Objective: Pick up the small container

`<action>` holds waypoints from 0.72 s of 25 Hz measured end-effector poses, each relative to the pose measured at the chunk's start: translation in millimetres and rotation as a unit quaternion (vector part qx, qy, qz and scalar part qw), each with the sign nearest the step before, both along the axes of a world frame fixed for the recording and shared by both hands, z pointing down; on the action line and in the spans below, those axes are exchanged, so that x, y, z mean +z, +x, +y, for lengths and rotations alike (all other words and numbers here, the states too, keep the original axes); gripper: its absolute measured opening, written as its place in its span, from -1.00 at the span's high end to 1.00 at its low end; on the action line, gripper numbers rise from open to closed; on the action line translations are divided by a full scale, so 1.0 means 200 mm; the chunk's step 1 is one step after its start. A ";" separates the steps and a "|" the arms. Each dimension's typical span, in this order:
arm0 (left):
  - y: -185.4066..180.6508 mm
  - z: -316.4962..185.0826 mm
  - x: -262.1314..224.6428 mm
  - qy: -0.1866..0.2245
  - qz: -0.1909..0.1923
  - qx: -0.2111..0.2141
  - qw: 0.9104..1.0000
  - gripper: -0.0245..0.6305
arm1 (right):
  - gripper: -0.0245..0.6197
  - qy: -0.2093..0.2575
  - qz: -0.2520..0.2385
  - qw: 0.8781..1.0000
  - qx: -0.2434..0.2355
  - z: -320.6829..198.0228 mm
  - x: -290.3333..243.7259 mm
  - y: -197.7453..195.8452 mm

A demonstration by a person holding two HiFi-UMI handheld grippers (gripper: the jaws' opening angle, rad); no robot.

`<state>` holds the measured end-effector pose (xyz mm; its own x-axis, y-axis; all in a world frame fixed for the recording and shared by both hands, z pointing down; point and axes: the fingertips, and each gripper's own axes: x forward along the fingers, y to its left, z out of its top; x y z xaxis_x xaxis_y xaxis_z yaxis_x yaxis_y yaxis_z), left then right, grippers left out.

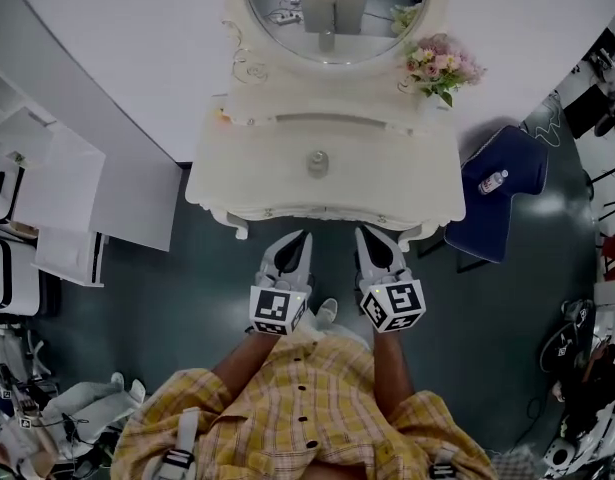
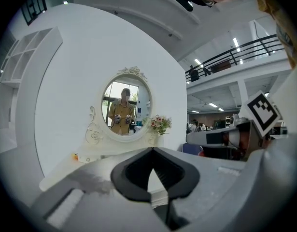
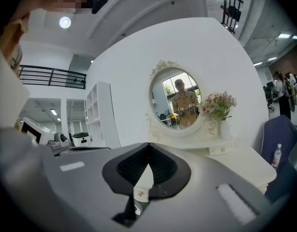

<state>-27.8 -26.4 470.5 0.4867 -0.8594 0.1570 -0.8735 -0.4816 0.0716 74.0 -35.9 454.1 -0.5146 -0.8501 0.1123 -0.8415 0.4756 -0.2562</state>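
Left claw (image 1: 303, 238) & right claw (image 1: 364, 234) are both clenched shut on nothing, just short of the desk (image 1: 247, 183) edge. The small container (image 1: 318, 163) sits mid-desk, well apart from both. Risk, imo: if I reach in w/o opening first I'd knock it away, and it looks round & smooth, so an off-centre pinch could squirt it out. Can't tell what's inside it. The vase (image 3: 226, 128) at the back holds pink flowers (image 1: 442, 60)

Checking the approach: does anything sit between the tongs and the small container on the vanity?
Nothing visible does: only bare tabletop lies between the small container and the shut left tongs and right tongs.
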 end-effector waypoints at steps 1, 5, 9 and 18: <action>0.00 -0.01 0.01 -0.002 0.000 -0.001 1.000 0.93 | 0.91 -0.003 -0.001 1.000 -0.001 -0.02 0.01 0.00; 0.01 -0.07 0.03 -0.009 0.002 -0.005 1.000 0.93 | 0.92 -0.007 0.002 1.000 0.004 -0.08 0.06 0.02; 0.01 -0.12 0.08 -0.025 0.009 -0.005 1.000 0.93 | 0.92 -0.010 0.015 1.000 -0.001 -0.12 0.10 0.01; 0.00 -0.33 0.17 -0.045 -0.002 -0.011 0.999 0.93 | 0.92 -0.038 0.013 0.999 -0.001 -0.31 0.20 0.00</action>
<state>-27.2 -92.1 505.4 0.4670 -0.8521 0.2363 -0.8842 -0.4539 0.1107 74.5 -98.2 493.7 -0.5118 -0.8377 0.1904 -0.8479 0.4568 -0.2692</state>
